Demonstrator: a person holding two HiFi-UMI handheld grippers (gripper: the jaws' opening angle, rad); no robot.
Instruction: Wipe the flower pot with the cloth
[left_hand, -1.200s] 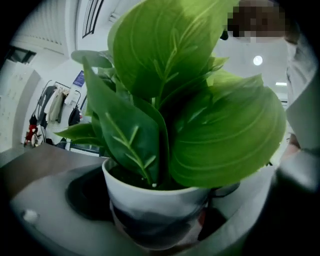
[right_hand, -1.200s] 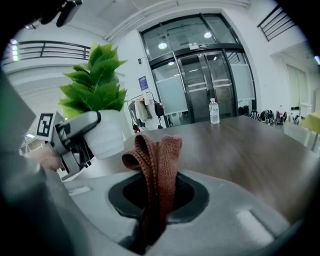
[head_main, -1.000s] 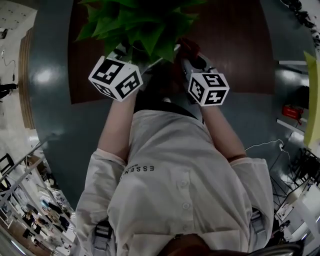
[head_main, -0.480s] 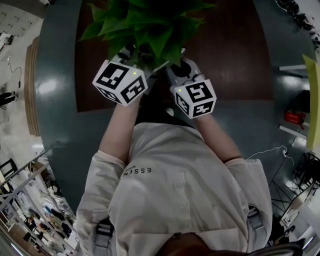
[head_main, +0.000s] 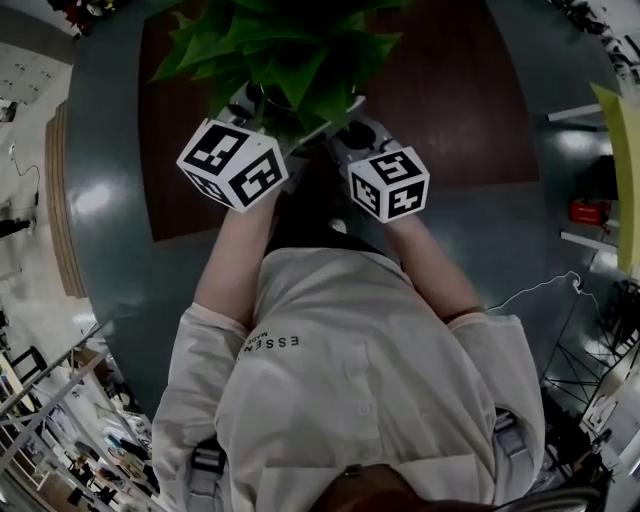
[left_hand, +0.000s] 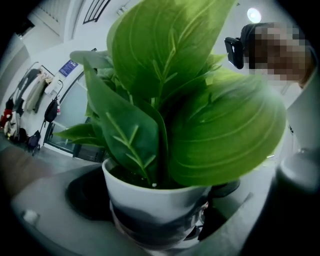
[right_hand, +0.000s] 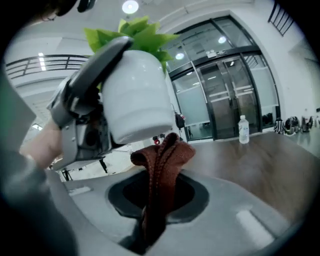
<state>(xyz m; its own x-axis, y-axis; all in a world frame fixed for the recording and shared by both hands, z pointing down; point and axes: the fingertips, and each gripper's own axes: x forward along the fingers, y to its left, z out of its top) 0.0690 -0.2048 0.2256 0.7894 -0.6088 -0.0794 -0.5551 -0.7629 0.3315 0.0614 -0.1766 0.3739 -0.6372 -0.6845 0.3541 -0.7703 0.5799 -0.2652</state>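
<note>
A white flower pot (right_hand: 137, 95) with broad green leaves (head_main: 290, 50) is lifted off the table. My left gripper (left_hand: 160, 235) is shut on it, with the pot (left_hand: 150, 205) filling the space between the jaws. In the right gripper view the left gripper's grey body (right_hand: 85, 95) clamps the pot's side. My right gripper (right_hand: 150, 230) is shut on a reddish-brown cloth (right_hand: 161, 165), which stands up from the jaws. The cloth's top sits right at the pot's lower edge. In the head view both marker cubes (head_main: 232, 165) (head_main: 390, 185) flank the plant, and leaves hide the pot and cloth.
A brown wooden table (head_main: 450, 90) lies beneath the plant, ringed by grey floor (head_main: 110, 150). A clear water bottle (right_hand: 243, 130) stands on the table's far side before glass doors. The person's white shirt (head_main: 350, 370) fills the lower head view.
The right gripper has moved left, in under the plant, so the cloth seen beside the leaves earlier is now hidden from the head view. The left gripper has barely shifted.
</note>
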